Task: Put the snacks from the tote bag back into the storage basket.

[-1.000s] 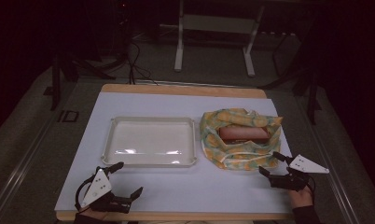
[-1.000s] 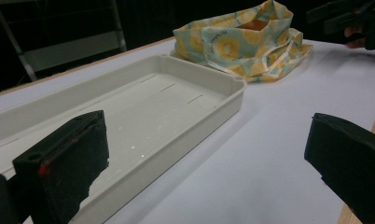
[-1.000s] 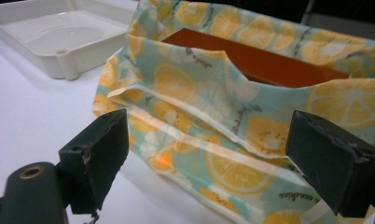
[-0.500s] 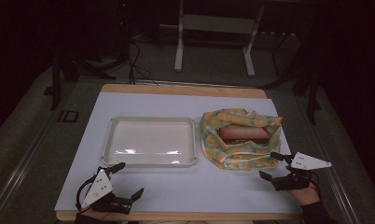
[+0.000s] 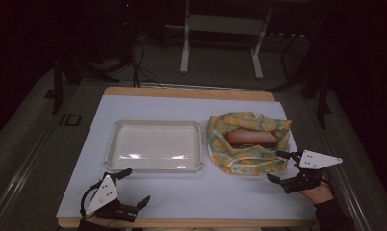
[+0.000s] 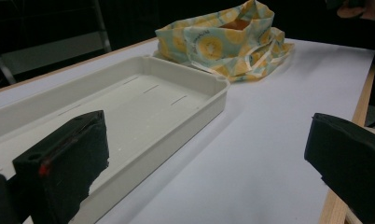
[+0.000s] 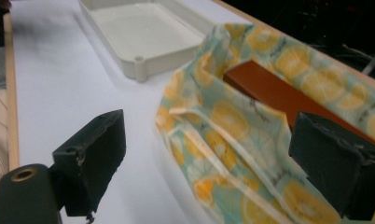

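Two grippers are in play, and my right gripper (image 5: 284, 167) is plainly the nearer one to the work: the yellow-and-teal lemon-print cloth bag (image 5: 247, 144) lies just beyond its tips, toward eleven o'clock from my right hand in the high view. Its jaws have just been opening and now stand wide with nothing between them; in the right gripper view the bag's near hem (image 7: 223, 140) sits in the gap ahead, not pinched. My left gripper (image 5: 134, 187) rests at the desk's near edge around seven o'clock, jaws spread wide and empty, with the shallow white plastic tray (image 5: 155, 166) between it and the bag, so it is well apart.

Inside the bag's open mouth lies a reddish-brown rectangular block (image 5: 251, 137), long axis running nine to three across the pale desk (image 5: 182, 197), so roughly crosswise to my right jaws' approach. I judge the block needs a grip across its short width. The cloth is slumped and wrinkled around it, rim folded outward, and looks limp enough to snag.
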